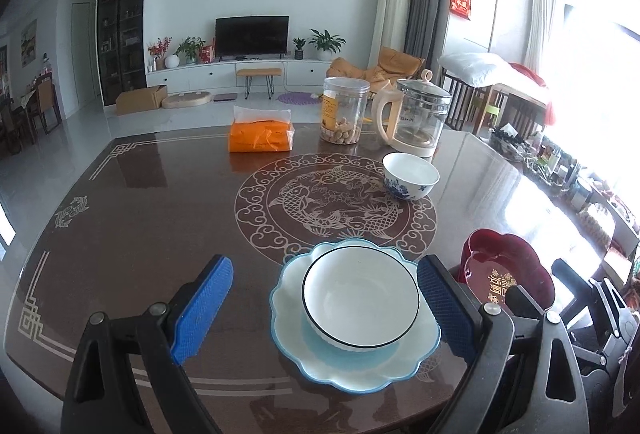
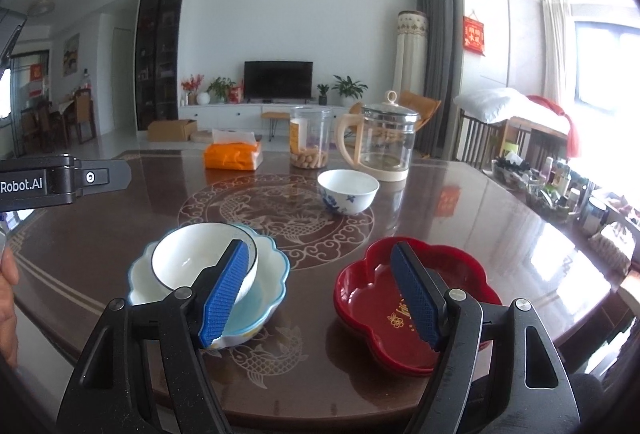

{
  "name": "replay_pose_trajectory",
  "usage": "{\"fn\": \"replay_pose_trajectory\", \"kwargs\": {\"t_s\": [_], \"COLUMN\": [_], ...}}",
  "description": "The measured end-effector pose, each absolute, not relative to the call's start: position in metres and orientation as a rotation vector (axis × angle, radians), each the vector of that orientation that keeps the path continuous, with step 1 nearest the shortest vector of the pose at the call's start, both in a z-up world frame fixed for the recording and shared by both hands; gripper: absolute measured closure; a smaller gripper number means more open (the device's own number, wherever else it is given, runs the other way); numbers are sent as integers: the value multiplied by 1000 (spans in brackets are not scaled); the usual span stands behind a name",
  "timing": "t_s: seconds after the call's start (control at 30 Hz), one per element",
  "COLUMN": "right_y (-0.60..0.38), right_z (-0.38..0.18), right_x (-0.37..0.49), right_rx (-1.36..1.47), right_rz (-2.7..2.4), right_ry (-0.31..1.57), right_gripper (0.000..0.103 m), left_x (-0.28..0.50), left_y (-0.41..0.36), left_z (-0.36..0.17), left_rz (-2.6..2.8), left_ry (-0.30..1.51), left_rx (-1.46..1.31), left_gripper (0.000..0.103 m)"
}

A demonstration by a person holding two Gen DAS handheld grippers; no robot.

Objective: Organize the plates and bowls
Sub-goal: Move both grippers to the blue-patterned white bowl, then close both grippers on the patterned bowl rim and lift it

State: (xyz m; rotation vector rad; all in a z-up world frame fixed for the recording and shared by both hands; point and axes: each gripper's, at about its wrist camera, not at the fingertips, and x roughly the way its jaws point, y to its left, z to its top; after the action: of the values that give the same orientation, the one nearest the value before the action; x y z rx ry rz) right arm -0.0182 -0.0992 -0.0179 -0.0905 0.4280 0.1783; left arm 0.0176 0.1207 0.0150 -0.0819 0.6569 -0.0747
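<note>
Already the white bowl (image 1: 360,304) sits nested on the pale blue scalloped plate (image 1: 348,362) at the near edge of the counter (image 1: 160,218), which looks like one stacking step done: a bowl paired with a plate. The left gripper (image 1: 324,310) hangs above that pair with its jaws wide, one blue pad to either side and neither touching the bowl, so it holds nothing. The right gripper (image 2: 326,294) also stands with jaws wide and empty, over the gap between the stacked pair and the red lobed dish (image 2: 412,298), probably poised for that dish. A blue-and-white bowl (image 2: 348,192) rests apart, farther back near the glass kettle (image 2: 384,138), likely waiting its turn. The right pad hides part of the red dish's gold lettering, which is unreadable anyway; the left pad covers part of the white bowl's rim in the right wrist view.
</note>
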Motion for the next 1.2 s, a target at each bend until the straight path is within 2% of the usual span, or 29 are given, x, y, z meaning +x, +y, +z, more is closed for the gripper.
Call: {"fn": "replay_pose_trajectory", "kwargs": {"t_s": [0.13, 0.33, 0.5, 0.57, 0.67, 0.73, 0.8, 0.87, 1.03, 1.1, 1.13, 1.2], "right_y": [-122, -183, -221, -227, -224, -219, -212, -207, -195, -191, -189, -187], "right_z": [-5, 10, -4, -11, -25, -33, -40, -46, -62, -68, -71, -78], "right_x": [32, 155, 248, 272, 301, 315, 328, 339, 363, 369, 372, 377], "right_rx": [-33, 196, 382, 413, 445, 437, 398, 372, 346, 340, 339, 336], "right_rz": [234, 235, 184, 165, 174, 167, 160, 159, 165, 162, 160, 158], "right_ry": [576, 868, 1085, 1135, 1195, 1204, 1218, 1223, 1248, 1256, 1260, 1271], "right_gripper": [26, 26, 26, 26, 27, 31, 34, 38, 59, 62, 67, 74], "left_x": [71, 185, 283, 315, 347, 361, 371, 379, 388, 391, 393, 396], "left_y": [116, 86, 51, 39, 25, 22, 22, 23, 19, 17, 16, 13], "left_z": [22, 26, 3, -13, -32, -44, -58, -68, -80, -83, -84, -87], "left_rz": [-210, -262, -287, -268, -206, -184, -183, -192, -199, -203, -208, -221], "left_ry": [790, 944, 1116, 1175, 1193, 1211, 1246, 1274, 1279, 1272, 1270, 1270], "left_rx": [-101, -95, -118, -134, -106, -109, -150, -193, -210, -212, -214, -222], "left_gripper": [10, 10, 11, 16, 19, 23, 36, 43, 61, 73, 76, 93]}}
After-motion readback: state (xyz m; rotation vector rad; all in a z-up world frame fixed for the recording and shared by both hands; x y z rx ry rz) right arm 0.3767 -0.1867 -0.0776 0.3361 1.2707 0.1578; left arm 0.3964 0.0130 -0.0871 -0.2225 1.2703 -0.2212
